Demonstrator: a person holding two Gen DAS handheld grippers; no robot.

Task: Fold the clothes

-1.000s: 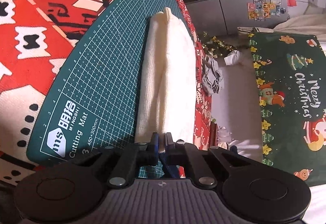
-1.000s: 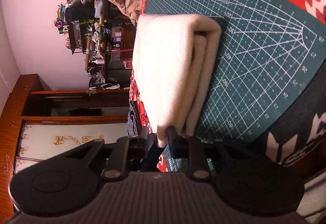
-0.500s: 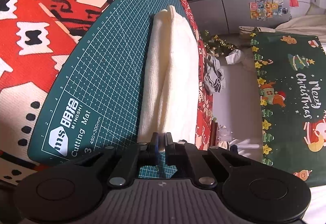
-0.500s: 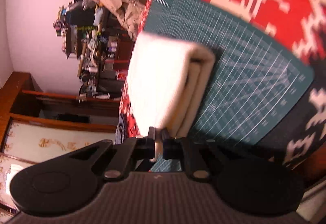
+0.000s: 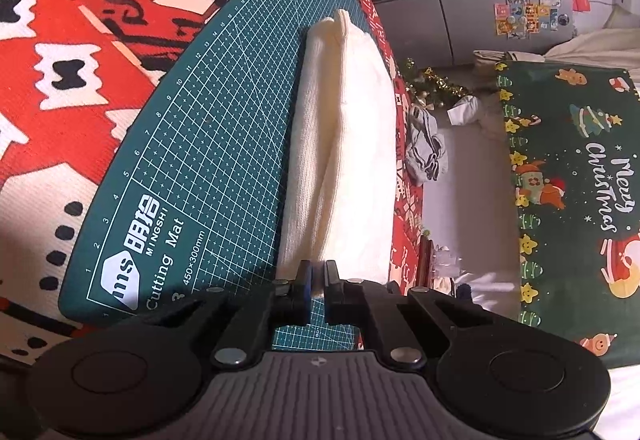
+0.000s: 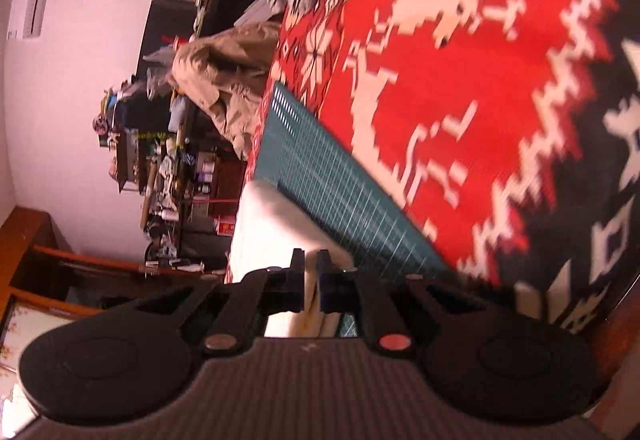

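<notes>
A cream knit garment point(image 5: 344, 144) lies as a long, narrow bundle of several layers along the edge of a green cutting mat point(image 5: 208, 144), which sits on a red patterned tablecloth point(image 5: 80, 52). The left gripper point(image 5: 316, 276) is closed on the near end of that bundle, its fingers pinching a thin layer of the fabric between them. In the right wrist view, which is smeared with motion blur, the right gripper point(image 6: 310, 272) is likewise clamped on a cream fold at the other end, and the cloth point(image 6: 272, 224) bulges up just ahead of its fingers beside the mat's edge point(image 6: 340, 196). Judging by how things lie, the step in hand is a fold across the length: both ends are pinched, and the blur suggests the right hand is carrying its end. That fits either bringing one end over to meet the other or lifting the whole folded bundle to move it; the pictures do not settle which. Whichever it is, the next move calls for keeping both pinches firm so the stacked layers do not slip apart, and for keeping the long edges aligned as the cloth travels.
</notes>
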